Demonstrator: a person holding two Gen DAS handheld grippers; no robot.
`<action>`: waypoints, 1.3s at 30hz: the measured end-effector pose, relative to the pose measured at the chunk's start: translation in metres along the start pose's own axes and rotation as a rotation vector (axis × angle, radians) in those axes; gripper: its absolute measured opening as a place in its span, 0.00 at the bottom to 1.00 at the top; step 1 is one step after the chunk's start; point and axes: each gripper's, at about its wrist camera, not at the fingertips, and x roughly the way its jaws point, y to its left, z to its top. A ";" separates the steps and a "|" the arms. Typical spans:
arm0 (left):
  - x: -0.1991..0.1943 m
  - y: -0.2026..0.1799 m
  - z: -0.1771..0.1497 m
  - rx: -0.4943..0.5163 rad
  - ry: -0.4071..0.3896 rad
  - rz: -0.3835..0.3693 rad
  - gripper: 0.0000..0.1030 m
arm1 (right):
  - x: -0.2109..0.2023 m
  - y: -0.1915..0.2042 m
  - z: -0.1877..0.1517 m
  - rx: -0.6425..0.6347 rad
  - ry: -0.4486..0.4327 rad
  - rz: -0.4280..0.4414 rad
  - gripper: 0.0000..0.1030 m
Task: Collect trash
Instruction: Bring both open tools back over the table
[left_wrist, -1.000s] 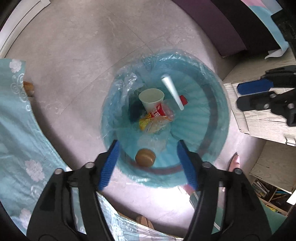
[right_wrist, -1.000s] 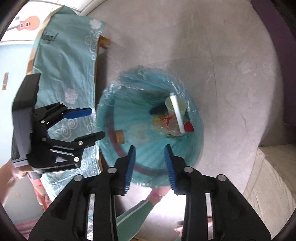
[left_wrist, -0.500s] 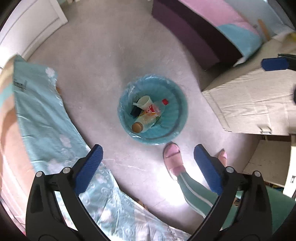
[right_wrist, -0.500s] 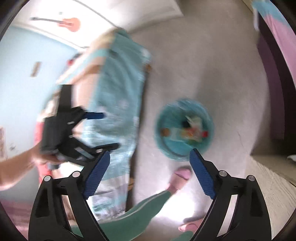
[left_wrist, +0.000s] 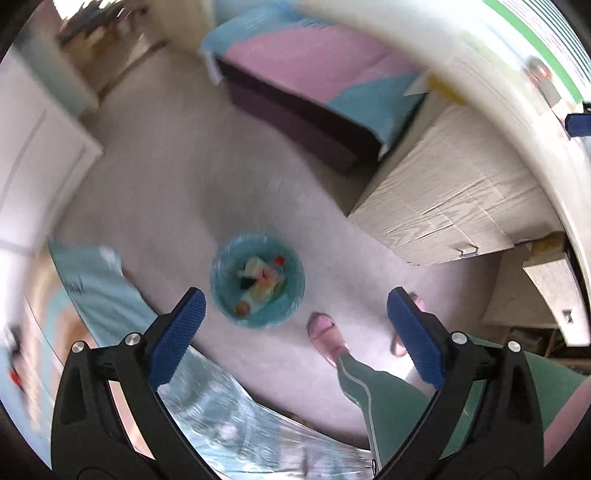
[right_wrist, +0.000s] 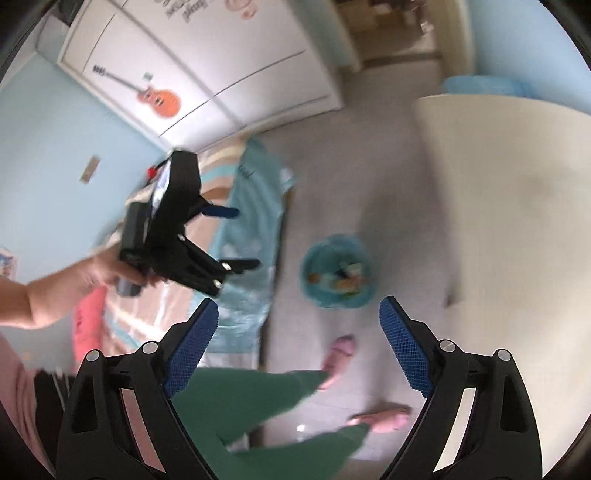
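Note:
A blue bin lined with a plastic bag (left_wrist: 286, 306) stands on the floor far below; it also shows in the right wrist view (right_wrist: 325, 301). Trash (left_wrist: 260, 282) lies inside it: a paper cup, a bottle with a red cap, wrappers and a brown round lid. My left gripper (left_wrist: 295, 332) is open and empty, high above the bin. My right gripper (right_wrist: 299, 343) is open and empty, also high above. The left gripper shows from the side in the right wrist view (right_wrist: 240, 236), held in a hand.
A table with a light blue cloth (left_wrist: 122, 314) stands left of the bin. A pale wooden desk (left_wrist: 454, 199) is to the right, a bed with a pink and blue cover (left_wrist: 317, 74) beyond. The person's legs and pink slippers (left_wrist: 325, 332) stand near the bin.
Both grippers have risen far above the bin, which now looks small. Both have opened wider. The views now tilt up toward the room.

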 end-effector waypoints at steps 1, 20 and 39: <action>-0.007 -0.013 0.009 0.030 -0.025 0.014 0.94 | -0.021 -0.012 -0.014 0.019 -0.012 -0.031 0.86; -0.064 -0.327 0.153 0.525 -0.223 -0.019 0.94 | -0.239 -0.198 -0.228 0.305 -0.125 -0.419 0.86; -0.003 -0.500 0.265 0.778 -0.220 -0.111 0.94 | -0.259 -0.332 -0.221 0.382 -0.169 -0.437 0.77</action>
